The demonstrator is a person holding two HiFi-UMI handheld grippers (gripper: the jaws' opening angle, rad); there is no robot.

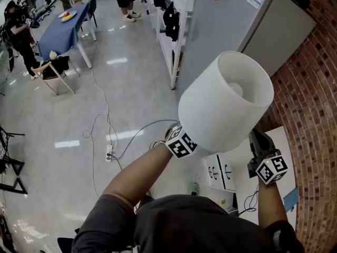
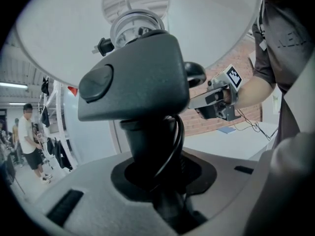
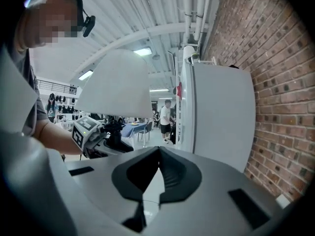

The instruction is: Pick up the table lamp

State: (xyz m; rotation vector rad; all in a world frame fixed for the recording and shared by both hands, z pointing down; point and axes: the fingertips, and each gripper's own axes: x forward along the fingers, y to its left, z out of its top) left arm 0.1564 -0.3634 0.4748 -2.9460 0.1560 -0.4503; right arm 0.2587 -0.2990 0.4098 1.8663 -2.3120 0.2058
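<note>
Room: glossy grey floor [image 1: 131,88].
Lamp: white-shaded, dark-stemmed table lamp [image 1: 226,101], apparently lifted off white table [image 1: 285,138].
Left claw [image 2: 157,181]: clamped on stem [image 2: 147,141].
Right claw [image 3: 147,191]: together, empty.
Remaining: seemingly nothing.

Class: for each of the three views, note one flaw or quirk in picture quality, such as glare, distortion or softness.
Head view: ceiling lights glare off the glossy floor. Left gripper view: fisheye, dark corners; the lamp body looms close, dim and slightly soft under the bright lampshade. Right gripper view: fisheye curves the brick wall; black corners.
</note>
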